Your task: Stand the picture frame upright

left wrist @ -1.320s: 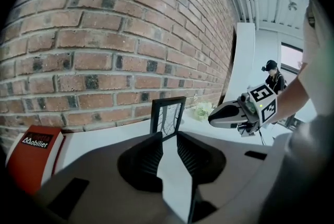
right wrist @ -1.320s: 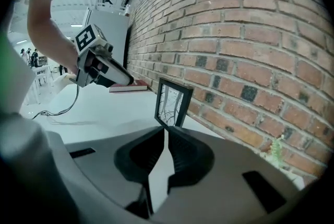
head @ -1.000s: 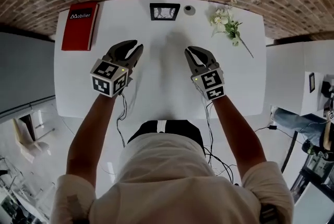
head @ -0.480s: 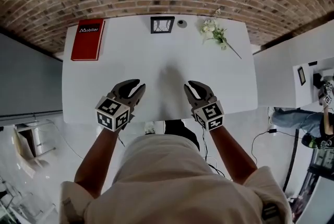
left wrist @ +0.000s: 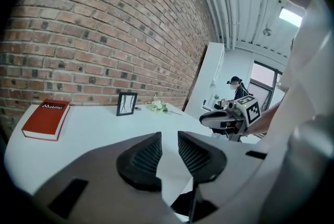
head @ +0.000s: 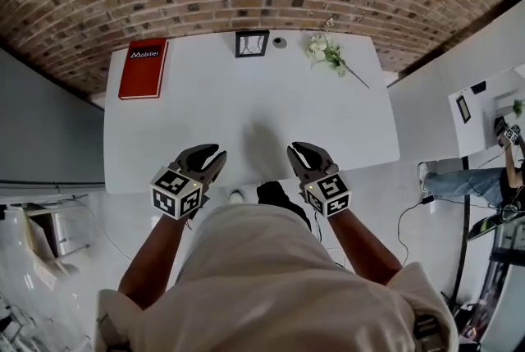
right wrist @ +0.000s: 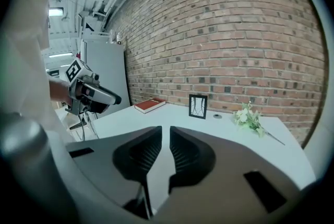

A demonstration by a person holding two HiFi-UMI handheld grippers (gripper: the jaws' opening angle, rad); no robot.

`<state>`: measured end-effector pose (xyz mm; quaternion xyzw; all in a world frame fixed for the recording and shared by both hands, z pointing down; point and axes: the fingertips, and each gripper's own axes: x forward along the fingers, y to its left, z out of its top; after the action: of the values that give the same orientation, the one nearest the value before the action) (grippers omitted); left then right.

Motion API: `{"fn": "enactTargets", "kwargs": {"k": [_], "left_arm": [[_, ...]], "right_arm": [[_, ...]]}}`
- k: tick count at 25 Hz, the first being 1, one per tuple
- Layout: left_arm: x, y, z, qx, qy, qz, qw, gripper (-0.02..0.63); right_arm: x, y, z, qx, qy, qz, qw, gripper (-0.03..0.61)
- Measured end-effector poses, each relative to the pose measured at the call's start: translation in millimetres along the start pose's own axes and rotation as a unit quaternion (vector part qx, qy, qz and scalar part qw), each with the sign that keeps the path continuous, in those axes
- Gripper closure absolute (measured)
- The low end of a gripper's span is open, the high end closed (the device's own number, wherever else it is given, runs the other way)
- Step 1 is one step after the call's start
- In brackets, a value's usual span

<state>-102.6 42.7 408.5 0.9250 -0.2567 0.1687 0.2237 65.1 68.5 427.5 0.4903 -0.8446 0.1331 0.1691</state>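
The black picture frame (head: 252,43) stands upright at the far edge of the white table (head: 246,108), close to the brick wall; it also shows as the frame (left wrist: 127,104) and the frame (right wrist: 198,106) in the gripper views. Both grippers hover at the table's near edge, far from it. My left gripper (head: 215,155) (left wrist: 169,147) has a narrow gap between its jaws, which are closing slightly on nothing. My right gripper (head: 297,152) (right wrist: 165,144) shows a thinner gap, also with nothing in it.
A red book (head: 143,68) lies at the table's far left corner. A sprig of white flowers (head: 328,53) lies at the far right, with a small round grey object (head: 280,41) beside the frame. A grey cabinet (head: 41,137) stands left of the table.
The person has stepped back from the table. Both grippers have drawn back from over the table's middle to its near edge. The frame has not moved.
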Motion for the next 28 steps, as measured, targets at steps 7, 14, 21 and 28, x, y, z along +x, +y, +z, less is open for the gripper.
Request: {"fn": "enactTargets", "kwargs": {"k": [7, 14, 21, 28], "left_arm": [[-13, -11, -12, 0.003, 0.002, -0.011, 0.9999, 0.523], [-17, -16, -12, 0.003, -0.008, -0.021, 0.9998, 0.534], [-25, -22, -20, 0.005, -0.006, -0.034, 0.9994, 0.618], [-30, -26, -25, 0.004, 0.004, -0.042, 0.9991, 0.618]], "right_arm": [[-17, 17, -4, -0.001, -0.004, -0.010, 1.000, 0.529], [-22, 28, -1, -0.009, -0.006, -0.012, 1.000, 0.531], [-26, 38, 2, -0.014, -0.008, -0.009, 1.000, 0.563], [-29, 50, -2, -0.014, 0.004, -0.004, 1.000, 0.574]]}}
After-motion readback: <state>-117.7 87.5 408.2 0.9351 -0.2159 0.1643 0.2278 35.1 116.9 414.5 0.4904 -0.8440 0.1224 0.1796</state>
